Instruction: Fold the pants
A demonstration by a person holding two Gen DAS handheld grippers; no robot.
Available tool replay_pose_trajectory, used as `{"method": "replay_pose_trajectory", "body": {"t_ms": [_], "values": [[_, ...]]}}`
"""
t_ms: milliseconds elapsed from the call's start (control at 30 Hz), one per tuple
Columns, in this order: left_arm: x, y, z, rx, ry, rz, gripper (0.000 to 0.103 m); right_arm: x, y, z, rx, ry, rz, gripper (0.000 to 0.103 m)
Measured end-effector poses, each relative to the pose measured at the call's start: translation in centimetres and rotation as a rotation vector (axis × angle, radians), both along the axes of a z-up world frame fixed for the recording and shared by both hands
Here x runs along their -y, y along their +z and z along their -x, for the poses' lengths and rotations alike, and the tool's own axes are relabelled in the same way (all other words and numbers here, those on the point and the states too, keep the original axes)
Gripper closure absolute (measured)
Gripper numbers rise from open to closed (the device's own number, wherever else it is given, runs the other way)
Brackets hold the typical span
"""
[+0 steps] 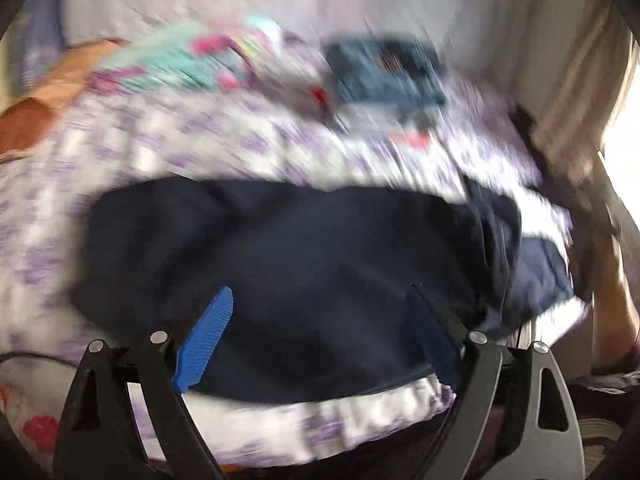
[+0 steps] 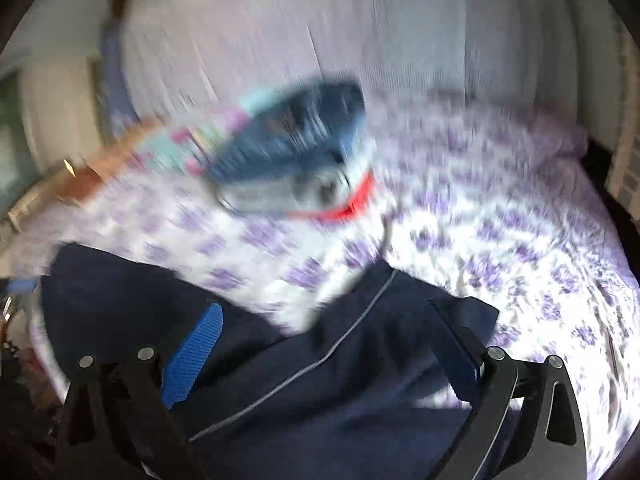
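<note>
Dark navy pants (image 1: 288,264) lie on a bed with a purple-flowered sheet (image 1: 168,140). In the left wrist view they form a broad folded block, with more cloth bunched at the right. My left gripper (image 1: 320,292) is open above the pants, blue pads (image 1: 208,332) wide apart. In the right wrist view the pants (image 2: 320,380) show a thin grey side stripe and lie under my right gripper (image 2: 320,308), which is open with blue pads (image 2: 196,348) apart. Both views are motion-blurred.
A blue folded garment (image 1: 384,72) with a red item beside it lies further back on the bed; it also shows in the right wrist view (image 2: 292,144). Teal and pink cloth (image 1: 192,60) lies at the back left. A pale wall (image 2: 320,32) stands behind the bed.
</note>
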State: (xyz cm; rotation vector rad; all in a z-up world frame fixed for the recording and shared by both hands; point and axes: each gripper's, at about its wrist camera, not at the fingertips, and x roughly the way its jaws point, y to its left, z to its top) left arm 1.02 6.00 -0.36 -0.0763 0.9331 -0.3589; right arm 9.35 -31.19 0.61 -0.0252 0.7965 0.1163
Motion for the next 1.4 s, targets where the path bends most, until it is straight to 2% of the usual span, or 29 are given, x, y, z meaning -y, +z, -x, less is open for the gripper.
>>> {"method": "replay_pose_trajectory", "body": {"t_ms": [67,100,133,167,200,233,267,333,400,467,500,567,633,733,767,800,833,867,933,967,1033,1100,1167,1300,1367,1400], "values": [[2.9,-2.3,-1.1,-0.041,-0.077,-0.018,0.018,-0.2,-3.8,-4.0,-0.169,-0.072,0.029,0.004],[3.9,-3.4,-1.2,-0.062,-0.088,-0.050,0.018,-0.4,-5.6,-4.8,-0.243,-0.086,0.028,0.012],[4.6,-4.4,-1.5,-0.081,-0.092,-0.079,0.018,-0.5,-7.2,-5.0,-0.294,-0.089,0.027,0.032],[4.6,-4.6,-1.5,-0.083,-0.090,-0.081,0.017,-0.5,-8.0,-4.6,-0.301,-0.075,0.023,0.047],[4.6,-4.7,-1.4,-0.080,-0.088,-0.077,0.017,-0.1,-7.3,-3.6,-0.228,-0.047,-0.001,0.089],[4.3,-4.6,-1.2,-0.077,-0.092,-0.063,0.017,0.6,-6.6,-2.6,-0.196,-0.041,-0.033,0.094],[3.9,-4.4,-1.0,-0.077,-0.097,-0.039,0.017,1.9,-5.4,-1.2,-0.143,-0.064,-0.089,0.095],[3.3,-4.6,-0.9,-0.090,-0.103,-0.016,0.016,5.6,-2.1,4.5,0.066,-0.120,-0.216,0.096],[3.1,-4.8,-0.6,-0.094,-0.111,-0.007,0.016,8.4,-1.0,10.4,0.195,-0.181,-0.285,0.096],[3.1,-4.8,-0.3,-0.092,-0.122,-0.011,0.016,10.7,-2.0,15.8,0.270,-0.247,-0.370,0.096],[3.1,-4.8,0.0,-0.092,-0.127,-0.015,0.016,11.5,-3.5,19.2,0.303,-0.299,-0.394,0.096],[3.0,-4.9,0.1,-0.097,-0.132,-0.014,0.016,12.6,-6.6,22.3,0.293,-0.379,-0.421,0.096],[3.0,-4.9,0.1,-0.105,-0.135,-0.014,0.016,13.4,-9.9,24.3,0.244,-0.439,-0.486,0.096],[3.0,-4.8,0.2,-0.113,-0.145,-0.027,0.016,13.4,-10.5,25.6,0.256,-0.402,-0.522,0.092],[2.9,-4.7,0.3,-0.115,-0.144,-0.029,0.016,13.4,-9.8,25.6,0.277,-0.382,-0.523,0.073],[2.9,-4.7,0.3,-0.117,-0.142,-0.026,0.016,13.7,-9.4,25.4,0.290,-0.386,-0.525,0.027],[2.8,-4.7,0.3,-0.119,-0.137,-0.021,0.016,13.9,-8.7,26.0,0.311,-0.426,-0.516,0.013],[2.6,-4.6,0.3,-0.122,-0.128,-0.012,0.016,14.6,-8.4,25.7,0.311,-0.483,-0.514,0.006],[2.5,-4.6,0.3,-0.122,-0.119,-0.001,0.016,16.3,-8.6,24.3,0.259,-0.504,-0.579,0.008],[2.4,-4.6,0.4,-0.121,-0.114,0.003,0.016,17.1,-9.1,23.7,0.230,-0.531,-0.600,0.012],[2.3,-4.6,0.4,-0.120,-0.108,0.009,0.016,18.1,-9.6,22.7,0.196,-0.564,-0.622,0.030],[2.2,-4.5,0.4,-0.120,-0.106,0.013,0.016,19.2,-10.0,22.2,0.187,-0.540,-0.678,0.091],[1.8,-4.4,0.3,-0.123,-0.101,0.016,0.016,19.6,-9.4,22.8,0.228,-0.509,-0.728,0.092],[0.1,-3.9,0.3,-0.130,-0.068,0.030,0.016,17.0,-6.4,25.8,0.311,-0.414,-0.670,0.094],[-1.3,-3.4,0.6,-0.130,-0.041,0.036,0.016,16.3,-5.8,26.6,0.309,-0.432,-0.625,0.094],[-2.1,-3.1,0.8,-0.129,-0.026,0.040,0.016,15.9,-6.1,26.8,0.270,-0.473,-0.571,0.094]]}}
